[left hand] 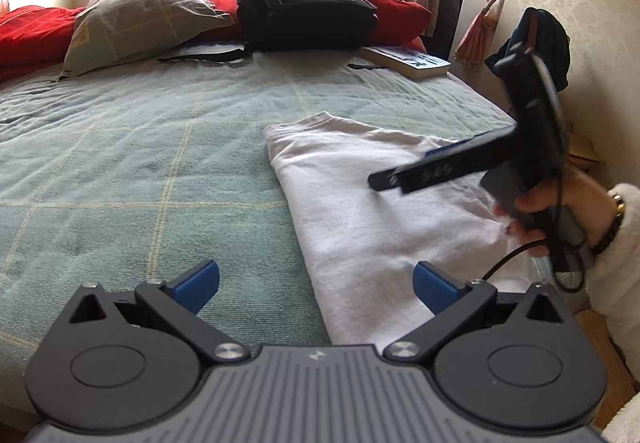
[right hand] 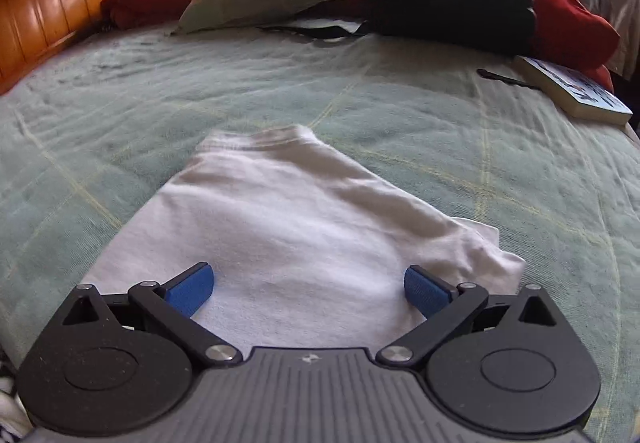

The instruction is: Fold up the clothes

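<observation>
Green checked bedspread (right hand: 400, 115) under folded white garment (right hand: 304, 219), both grippers' jaws spread wide, no legible writing.

A white garment (left hand: 360, 211) (right hand: 288, 227) is laid flat on the green checked bedspread (left hand: 140, 163) (right hand: 440, 131), folded into a long, roughly rectangular shape. Its narrow end is turned toward the far side of the bed. Soft creases are seen across its surface, and a lower layer is left protruding at its right edge.

right gripper (right hand: 308, 289): spread wide, empty | white garment (right hand: 296, 227): folded flat on green bedspread (right hand: 120, 103)
</observation>
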`<state>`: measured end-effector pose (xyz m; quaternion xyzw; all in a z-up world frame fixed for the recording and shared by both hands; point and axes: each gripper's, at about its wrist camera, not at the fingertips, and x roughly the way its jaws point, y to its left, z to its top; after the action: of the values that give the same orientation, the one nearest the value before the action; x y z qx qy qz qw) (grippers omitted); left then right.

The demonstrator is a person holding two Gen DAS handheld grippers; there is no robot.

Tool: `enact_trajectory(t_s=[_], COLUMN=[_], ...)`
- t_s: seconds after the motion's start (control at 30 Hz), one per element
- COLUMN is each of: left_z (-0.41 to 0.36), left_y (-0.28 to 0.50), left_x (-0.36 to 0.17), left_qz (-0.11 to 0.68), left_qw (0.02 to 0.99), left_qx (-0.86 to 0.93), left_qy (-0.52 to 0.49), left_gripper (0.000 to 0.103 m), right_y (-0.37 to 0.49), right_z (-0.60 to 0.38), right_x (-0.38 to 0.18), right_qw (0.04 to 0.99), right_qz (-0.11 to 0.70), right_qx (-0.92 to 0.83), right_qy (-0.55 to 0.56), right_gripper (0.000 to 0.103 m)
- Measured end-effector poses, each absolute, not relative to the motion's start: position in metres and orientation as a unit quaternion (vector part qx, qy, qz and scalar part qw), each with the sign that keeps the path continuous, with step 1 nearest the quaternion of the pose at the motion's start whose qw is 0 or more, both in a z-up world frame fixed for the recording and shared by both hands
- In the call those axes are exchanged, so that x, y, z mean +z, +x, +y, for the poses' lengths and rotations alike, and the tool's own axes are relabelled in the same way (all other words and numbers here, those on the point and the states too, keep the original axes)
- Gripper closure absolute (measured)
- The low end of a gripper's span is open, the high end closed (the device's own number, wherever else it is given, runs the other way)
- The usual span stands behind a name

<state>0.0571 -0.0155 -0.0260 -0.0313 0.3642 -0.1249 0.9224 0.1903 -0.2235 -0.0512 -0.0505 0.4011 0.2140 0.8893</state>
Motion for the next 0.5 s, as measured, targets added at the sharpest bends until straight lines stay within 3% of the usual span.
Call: enact_trajectory(t_s=[0.2,0.5], left_z=[-0.021,-0.028], left_y=[0.059,0.061], left_x=[-0.026,-0.026], left_qz=[0.366,0.371], left_qw=[0.921,0.917], left_qx=[-0.131,-0.146], left_qy=[-0.031,-0.035], left_gripper=[0.001,0.001], right_y=[0.173,0.151], right_z=[-0.257,-0.284], right_x=[-0.027,-0.056], right_qw=[0.872,0.832], right_qz=[0.416,0.435], right_qx=[0.253,0.294], right_qy=[0.049,0.181], right_gripper=[0.0,0.0])
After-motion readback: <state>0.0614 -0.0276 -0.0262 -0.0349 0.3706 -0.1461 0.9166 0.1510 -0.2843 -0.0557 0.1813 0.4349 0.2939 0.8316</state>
